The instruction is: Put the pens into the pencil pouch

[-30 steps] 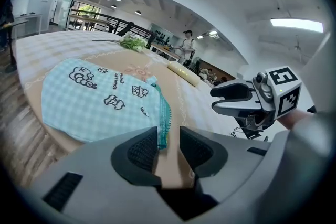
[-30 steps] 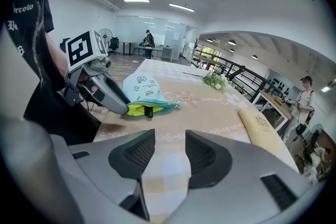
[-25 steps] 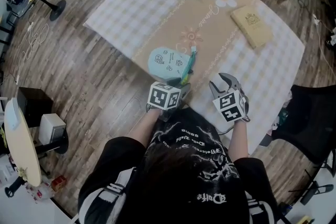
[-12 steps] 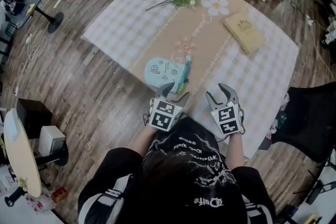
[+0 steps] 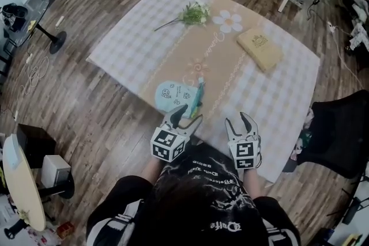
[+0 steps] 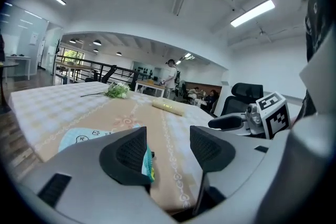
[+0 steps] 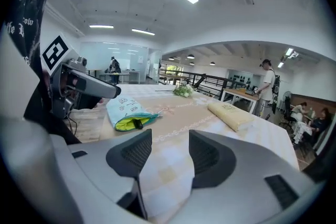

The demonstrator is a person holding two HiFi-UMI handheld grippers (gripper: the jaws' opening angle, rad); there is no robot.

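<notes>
A light blue pencil pouch (image 5: 174, 94) with a teal zip edge lies on the table near its front edge. In the right gripper view the pouch (image 7: 127, 112) gapes, showing a yellow lining and the dark end of a pen (image 7: 137, 124) inside. My left gripper (image 5: 185, 117) hovers just short of the pouch, clear of it. Its jaws have just been opening and nothing is between them (image 6: 168, 149). My right gripper (image 5: 238, 122) hangs to the right over bare cloth (image 7: 170, 155). Its jaws have also just been opening and are empty.
A checked cloth with a tan middle stripe (image 5: 242, 89) covers the table. A flower sprig (image 5: 193, 11) lies at the far side and a yellow book (image 5: 259, 49) at the far right. A black chair (image 5: 340, 135) stands off the table's right edge.
Both grippers have drawn back from the pouch toward the person and risen. The left one has left the pouch's zip edge. Both pairs of jaws stand wider.
</notes>
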